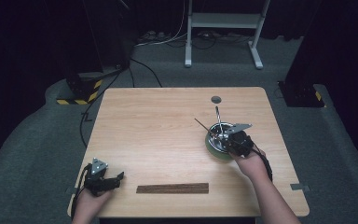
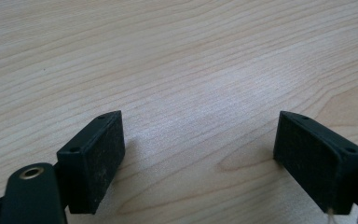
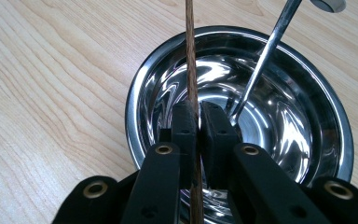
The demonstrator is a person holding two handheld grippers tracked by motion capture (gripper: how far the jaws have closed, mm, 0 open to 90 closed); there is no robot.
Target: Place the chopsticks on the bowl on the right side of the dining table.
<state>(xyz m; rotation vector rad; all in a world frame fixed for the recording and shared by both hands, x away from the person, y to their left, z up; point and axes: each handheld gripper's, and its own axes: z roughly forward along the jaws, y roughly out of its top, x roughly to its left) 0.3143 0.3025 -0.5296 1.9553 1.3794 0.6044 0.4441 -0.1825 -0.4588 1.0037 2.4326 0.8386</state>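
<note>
Spoon leans in bowl beside gripped chopstick.

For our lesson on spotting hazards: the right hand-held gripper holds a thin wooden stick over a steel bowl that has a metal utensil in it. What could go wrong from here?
1. The wooden stick is thin and pinched between the narrow pads of the right hand-held gripper; it might pivot or slip.
2. Lowering it could knock the metal utensil leaning on the rim of the steel bowl, tipping it out.
3. The bowl stands free and may slide.
</note>
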